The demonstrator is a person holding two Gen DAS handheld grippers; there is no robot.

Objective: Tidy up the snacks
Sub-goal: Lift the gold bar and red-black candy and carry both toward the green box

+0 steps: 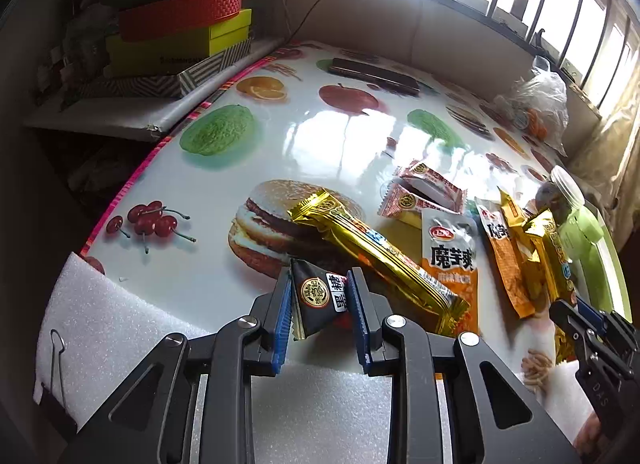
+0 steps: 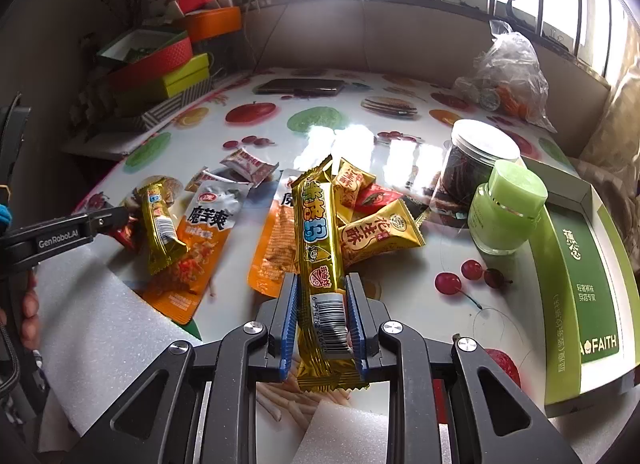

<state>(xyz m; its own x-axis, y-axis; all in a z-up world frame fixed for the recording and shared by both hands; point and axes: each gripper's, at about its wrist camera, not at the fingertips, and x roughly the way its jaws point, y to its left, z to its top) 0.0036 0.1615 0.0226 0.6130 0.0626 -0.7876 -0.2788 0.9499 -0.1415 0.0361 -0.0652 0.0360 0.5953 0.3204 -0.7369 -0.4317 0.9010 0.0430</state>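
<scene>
My left gripper (image 1: 320, 279) is shut on a small black triangular candy packet (image 1: 316, 302), held just above the fruit-print table (image 1: 328, 144). Beside it lie a long gold snack bar (image 1: 376, 252) and an orange-and-white konjac pouch (image 1: 452, 260). My right gripper (image 2: 323, 282) is shut on a second long gold bar (image 2: 316, 232), gripped near its barcode end. This gripper also shows at the right edge of the left wrist view (image 1: 576, 314). Behind the held bar lie yellow peanut-candy packets (image 2: 380, 232), a red packet (image 2: 376, 198) and another konjac pouch (image 2: 280, 240).
A white-lidded jar (image 2: 472, 168), a green jar (image 2: 508, 212) and a green open box (image 2: 580, 276) stand on the right. A plastic bag (image 2: 508, 76) is at the back right, stacked boxes (image 1: 176, 28) at the back left. White foam sheets (image 1: 100, 324) lie along the near edge.
</scene>
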